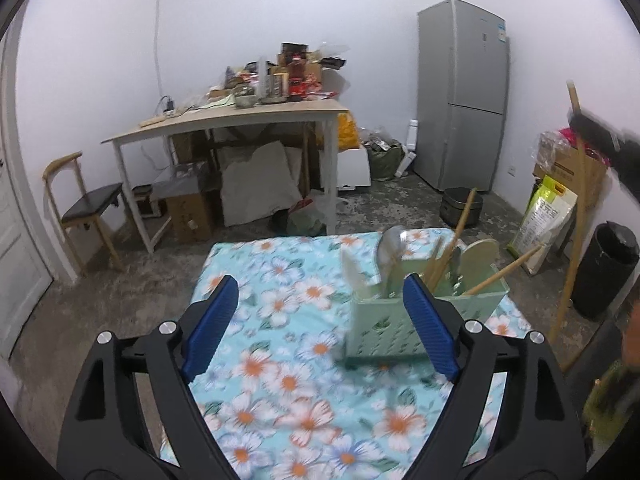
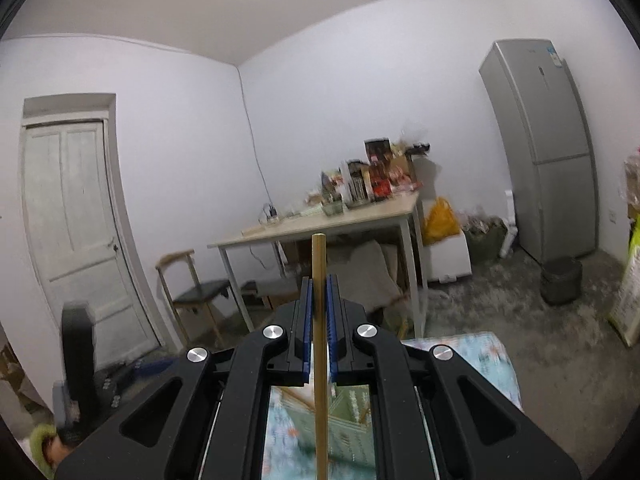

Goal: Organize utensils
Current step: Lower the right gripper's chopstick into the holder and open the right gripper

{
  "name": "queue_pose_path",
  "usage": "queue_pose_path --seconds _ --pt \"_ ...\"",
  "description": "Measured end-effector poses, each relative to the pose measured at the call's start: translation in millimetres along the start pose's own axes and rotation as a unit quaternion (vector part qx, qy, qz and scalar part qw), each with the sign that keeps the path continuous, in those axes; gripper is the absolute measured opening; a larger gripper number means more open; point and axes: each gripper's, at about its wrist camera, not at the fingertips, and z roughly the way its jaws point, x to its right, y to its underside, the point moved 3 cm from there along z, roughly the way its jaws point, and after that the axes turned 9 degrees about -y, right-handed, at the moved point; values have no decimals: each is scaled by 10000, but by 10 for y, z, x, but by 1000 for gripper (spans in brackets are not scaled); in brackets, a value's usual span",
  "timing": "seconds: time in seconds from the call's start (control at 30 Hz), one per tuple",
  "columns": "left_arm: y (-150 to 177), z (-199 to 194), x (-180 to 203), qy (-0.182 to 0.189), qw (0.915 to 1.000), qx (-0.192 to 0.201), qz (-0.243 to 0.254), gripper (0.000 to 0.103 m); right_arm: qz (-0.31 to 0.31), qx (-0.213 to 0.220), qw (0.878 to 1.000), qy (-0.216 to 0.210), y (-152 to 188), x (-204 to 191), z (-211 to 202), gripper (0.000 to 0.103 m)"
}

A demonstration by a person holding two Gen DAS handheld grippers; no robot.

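Left gripper (image 1: 316,320) low in frame, jaws spread wide, nothing between, over floral tablecloth (image 1: 288,392). Green utensil caddy (image 1: 404,320) right of center on cloth, holding chopsticks, spatula, spoon. Right gripper (image 2: 319,280) center frame, jaws clamped on upright wooden chopstick (image 2: 319,344). Beyond: cluttered table (image 1: 240,116), fridge (image 1: 460,92) upper right.

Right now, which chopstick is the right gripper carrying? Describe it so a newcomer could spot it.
Start at the flowered tablecloth and the green utensil holder on it. Other chopsticks lean inside the holder; this chopstick is outside it, upright, pinched between the right gripper's blue pads.
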Motion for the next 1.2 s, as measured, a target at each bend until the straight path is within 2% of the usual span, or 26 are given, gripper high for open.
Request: queue_pose_path --seconds 0.2,0.53,0.97,1.2 --pt "257 -33 -395 -227 9995 -100 -193 83 -97 238 9996 127 -211 40 439 7" --pt "460 29 -878 -491 9970 -251 -551 83 -126 447 9968 656 -35 127 950 7" --pt "540 193 -1026 -478 9952 -394 -760 83 -270 585 9936 928 -78 80 1193 7" --pt "547 206 -1034 -444 9951 -402 -790 83 -756 311 9875 1346 298 -2 1287 7"
